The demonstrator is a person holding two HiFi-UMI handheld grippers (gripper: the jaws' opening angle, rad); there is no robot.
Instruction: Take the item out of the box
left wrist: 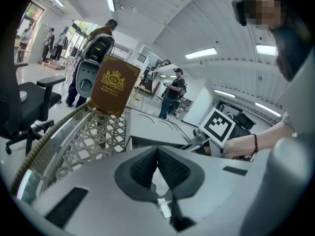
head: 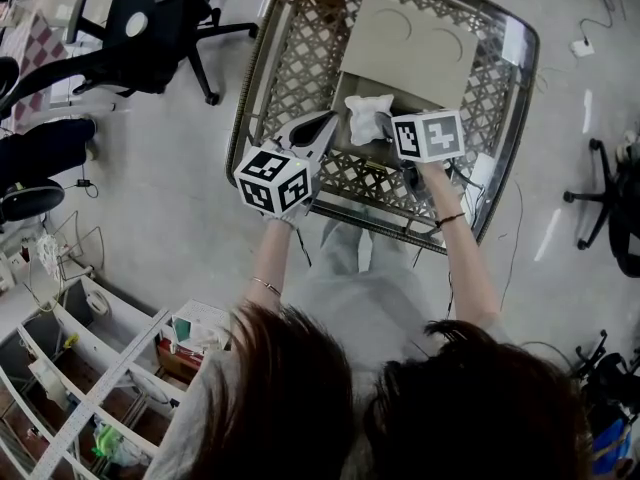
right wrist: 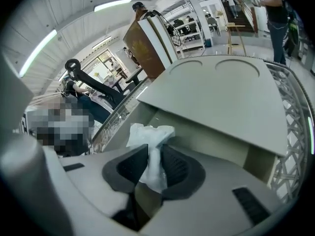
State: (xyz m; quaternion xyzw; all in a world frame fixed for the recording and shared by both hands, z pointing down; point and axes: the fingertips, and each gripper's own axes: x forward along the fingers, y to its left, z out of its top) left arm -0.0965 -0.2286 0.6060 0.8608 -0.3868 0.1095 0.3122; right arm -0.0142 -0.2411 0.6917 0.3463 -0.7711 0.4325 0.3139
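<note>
A grey cardboard box (head: 410,38) lies on the glass table with its lid (right wrist: 221,92) propped open. A white crumpled plastic packet (head: 366,116) sticks up at the box's near edge. My right gripper (head: 385,133) is shut on the packet (right wrist: 150,132), whose top bunches out above the pads and whose lower end hangs between them. The left gripper (head: 325,126) rests at the box's near left corner. Its jaws (left wrist: 157,151) meet at the tips in front of the box (left wrist: 152,127). I cannot tell whether they pinch the box wall.
The table (head: 260,78) has a lattice base and a curved metal rim. A brown printed carton (left wrist: 113,85) stands at its far left corner. Black office chairs (head: 150,18) stand left of the table, wire shelving (head: 90,368) at lower left. People stand in the background.
</note>
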